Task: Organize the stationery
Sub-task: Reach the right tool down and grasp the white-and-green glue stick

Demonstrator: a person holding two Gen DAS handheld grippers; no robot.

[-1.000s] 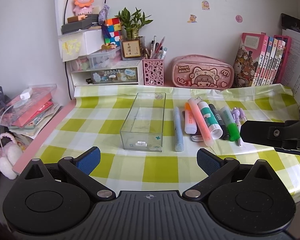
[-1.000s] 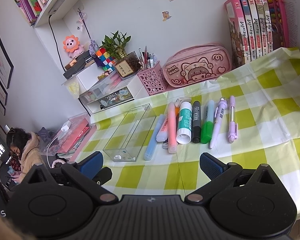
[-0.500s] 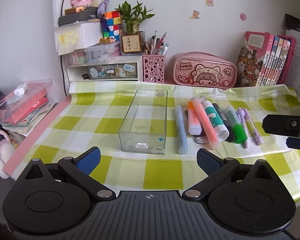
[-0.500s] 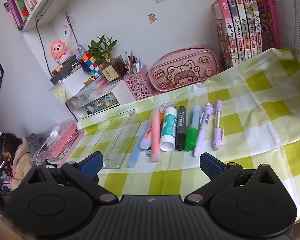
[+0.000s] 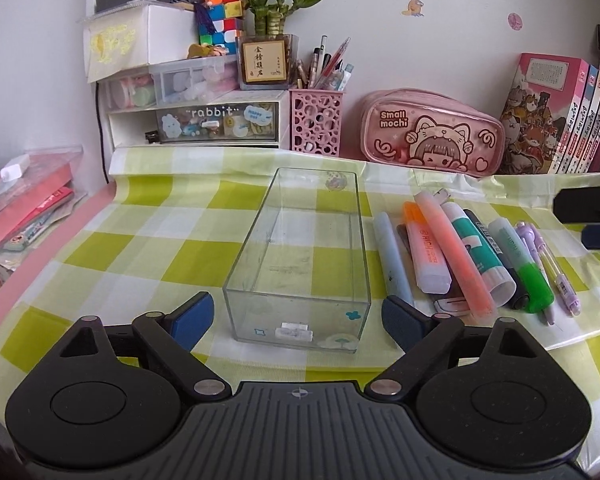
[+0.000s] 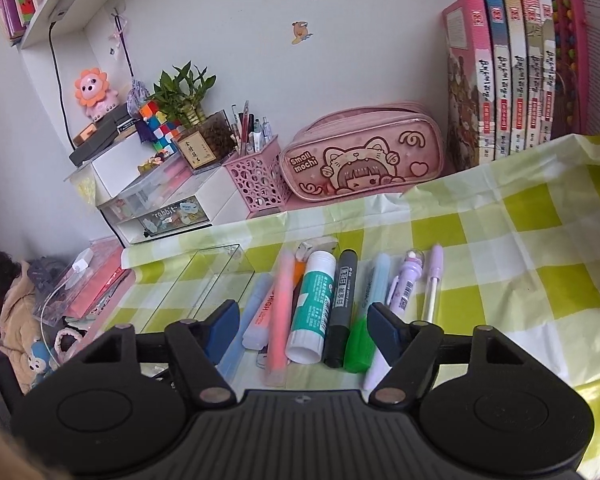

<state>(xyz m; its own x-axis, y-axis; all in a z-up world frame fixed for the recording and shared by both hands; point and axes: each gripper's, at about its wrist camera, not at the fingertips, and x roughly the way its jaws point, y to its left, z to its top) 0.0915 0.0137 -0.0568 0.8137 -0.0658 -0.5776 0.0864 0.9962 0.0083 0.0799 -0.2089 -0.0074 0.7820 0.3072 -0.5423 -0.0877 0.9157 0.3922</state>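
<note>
On a desk covered with a green-and-white checked cloth [image 5: 148, 248], the left gripper [image 5: 298, 316] hovers low at the bottom of its frame, fingers spread wide on either side of the near end of a clear plastic box [image 5: 300, 256]. The box sits at frame centre, its long axis running from the camera toward the wall, and it holds no pens.

Just right of the box lies a row of stationery, each piece roughly parallel to it: a pale blue pen [image 5: 392, 256], a short orange highlighter [image 5: 424, 252], a long peach marker [image 5: 456, 256], a glue stick [image 5: 480, 256] with its white cap toward the camera, a black marker [image 5: 500, 264], a green-capped highlighter [image 5: 528, 272] and two purple pens [image 5: 552, 272].

At the right edge of that frame the right gripper [image 5: 588, 216] enters. In its own view the right gripper [image 6: 300, 326] hangs over the near ends of the row, fingers apart and holding nothing, with the glue stick [image 6: 312, 308] and black marker [image 6: 340, 308] between them.

A pink pencil case [image 5: 432, 132] and a pink pen cup [image 5: 316, 120] stand along the wall behind.
</note>
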